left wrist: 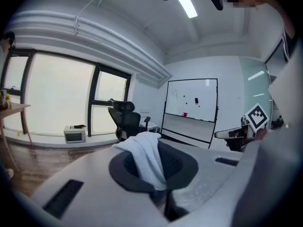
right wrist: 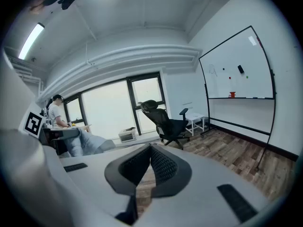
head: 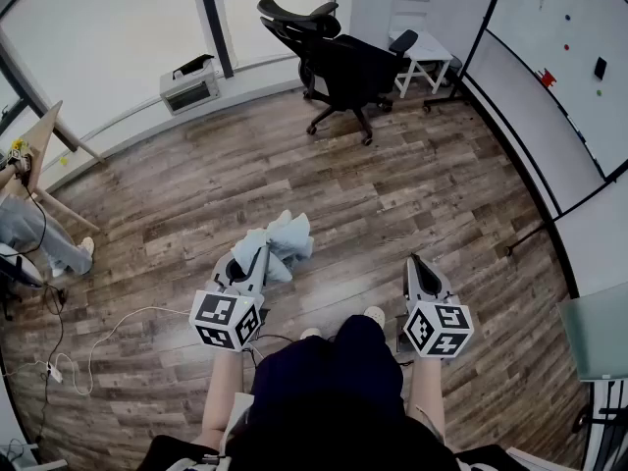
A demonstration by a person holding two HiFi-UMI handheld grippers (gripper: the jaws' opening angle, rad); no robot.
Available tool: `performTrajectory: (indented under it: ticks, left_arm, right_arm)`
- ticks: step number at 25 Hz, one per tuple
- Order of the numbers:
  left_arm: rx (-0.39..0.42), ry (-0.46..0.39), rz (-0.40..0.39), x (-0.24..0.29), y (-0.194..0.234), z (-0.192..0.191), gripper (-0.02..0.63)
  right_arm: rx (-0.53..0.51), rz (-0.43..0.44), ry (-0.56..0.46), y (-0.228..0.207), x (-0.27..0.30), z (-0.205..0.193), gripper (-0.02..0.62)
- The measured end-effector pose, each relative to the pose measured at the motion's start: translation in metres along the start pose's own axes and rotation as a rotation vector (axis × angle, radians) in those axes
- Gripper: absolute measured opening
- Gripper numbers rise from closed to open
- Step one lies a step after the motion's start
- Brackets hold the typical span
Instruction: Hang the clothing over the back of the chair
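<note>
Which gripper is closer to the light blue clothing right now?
Left. The left gripper is clamped on the clothing; the right gripper is off to its side, shut and empty.

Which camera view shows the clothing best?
Head view: the whole clothing bunched in the left claw. Left gripper view shows only one pinched fold; right gripper view shows it small at its left edge.

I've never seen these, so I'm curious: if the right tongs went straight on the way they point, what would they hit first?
Probably the brown wood-plank floor: the right tongs tip slightly downward toward the boards ahead. The black mesh office chair stands further on, a little right of their line; depth is unclear.
</note>
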State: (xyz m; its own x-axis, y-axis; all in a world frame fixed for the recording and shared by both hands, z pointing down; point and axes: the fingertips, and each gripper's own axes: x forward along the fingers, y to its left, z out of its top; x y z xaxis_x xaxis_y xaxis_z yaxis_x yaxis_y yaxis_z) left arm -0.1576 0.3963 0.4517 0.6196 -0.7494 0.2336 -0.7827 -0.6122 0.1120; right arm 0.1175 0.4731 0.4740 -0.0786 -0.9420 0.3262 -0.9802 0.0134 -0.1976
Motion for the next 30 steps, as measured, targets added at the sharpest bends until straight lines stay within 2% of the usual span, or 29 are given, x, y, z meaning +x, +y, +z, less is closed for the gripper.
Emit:
performTrajectory:
  ticks: [7, 15, 24, 30]
  left_arm:
    - [0.000, 0.011, 0.034, -0.011, 0.014, 0.000, 0.018]
    - [0.018, 0.005, 0.018, -0.011, 0.009, -0.002, 0.018]
    - [-0.017, 0.039, 0.026, -0.032, 0.022, -0.024, 0.018]
    - [-0.030, 0.052, 0.051, -0.032, 0.032, -0.035, 0.018]
  right_arm:
    - [-0.037, 0.027, -0.019, 0.023, -0.003, 0.010, 0.028]
    - [-0.026, 0.027, -0.069, 0.029, -0.004, 0.019, 0.028]
    - [-0.002, 0.012, -0.020, 0.046, -0.003, -0.006, 0.028]
    - [-0.001, 0.036, 0.005, 0.052, 0.012, -0.014, 0.028]
